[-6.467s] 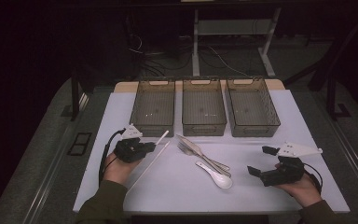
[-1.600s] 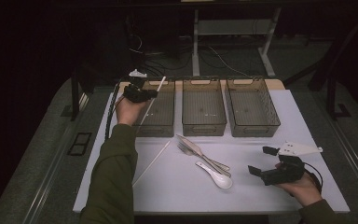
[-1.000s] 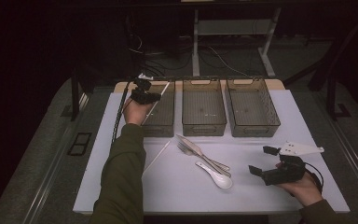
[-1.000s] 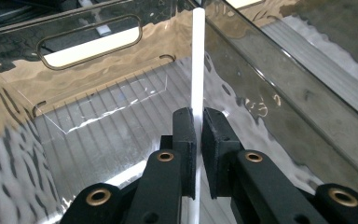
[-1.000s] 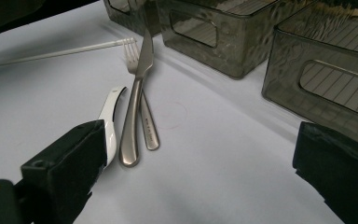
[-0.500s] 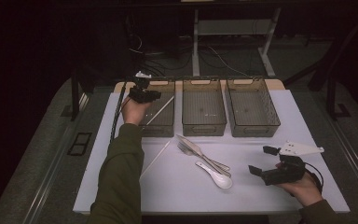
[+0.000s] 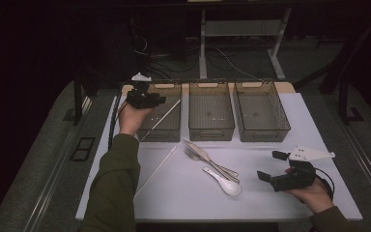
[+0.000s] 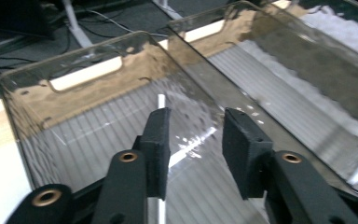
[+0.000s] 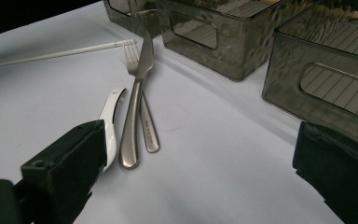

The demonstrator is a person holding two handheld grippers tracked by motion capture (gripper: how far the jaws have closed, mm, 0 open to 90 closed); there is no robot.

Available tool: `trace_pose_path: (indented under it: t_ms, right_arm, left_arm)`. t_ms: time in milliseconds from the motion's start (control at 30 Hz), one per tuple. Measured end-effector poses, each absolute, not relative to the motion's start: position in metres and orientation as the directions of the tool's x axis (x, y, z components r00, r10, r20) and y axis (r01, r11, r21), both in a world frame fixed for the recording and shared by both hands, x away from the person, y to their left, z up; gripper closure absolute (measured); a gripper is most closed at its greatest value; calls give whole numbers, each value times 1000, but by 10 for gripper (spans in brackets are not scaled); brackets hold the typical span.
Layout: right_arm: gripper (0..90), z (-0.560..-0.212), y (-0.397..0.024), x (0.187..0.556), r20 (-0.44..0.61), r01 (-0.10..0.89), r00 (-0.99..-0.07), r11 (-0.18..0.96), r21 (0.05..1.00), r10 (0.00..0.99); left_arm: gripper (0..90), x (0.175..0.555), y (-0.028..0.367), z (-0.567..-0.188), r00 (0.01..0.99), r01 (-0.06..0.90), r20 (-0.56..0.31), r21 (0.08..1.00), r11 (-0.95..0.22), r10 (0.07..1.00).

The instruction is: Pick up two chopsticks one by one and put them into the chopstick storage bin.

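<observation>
Left gripper (image 7: 160, 100) hovers over the left bin (image 7: 171, 130), jaws just opened, nothing between them; one white chopstick (image 7: 160, 120) lies inside, its lower end hidden behind a jaw in the left gripper view.

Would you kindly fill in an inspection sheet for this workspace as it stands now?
Surface: white table mat, flat.
Job's things: one white chopstick lies in the left smoked-plastic bin; the other white chopstick is on the mat.
Clutter: steel knife, steel fork, white spoon; two more bins.
Grippers: left gripper just opened above the bin, fingers apart; right gripper open.
Cables: black cable from left gripper.
Surroundings: dark floor, desk legs.
</observation>
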State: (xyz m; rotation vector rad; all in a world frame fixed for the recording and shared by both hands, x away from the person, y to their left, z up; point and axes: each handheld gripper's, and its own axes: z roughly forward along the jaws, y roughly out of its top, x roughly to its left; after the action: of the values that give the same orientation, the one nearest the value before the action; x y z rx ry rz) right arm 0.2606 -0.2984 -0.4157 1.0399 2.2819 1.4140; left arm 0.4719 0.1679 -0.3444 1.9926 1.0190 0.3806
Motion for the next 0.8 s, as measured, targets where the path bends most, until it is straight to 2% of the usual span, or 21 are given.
trace_pose_path:
  t_ms: [533,800]
  right_arm:
    - [27,-416,-299,259,132,417,-711,263,870,690]
    - [27,-416,-301,259,141,414,-708,246,877,692]
  left_arm:
    - [319,400,163,-330,680,456,-60,815,-358,730]
    - [252,369,161,-340,694,440,-59,824,-358,718]
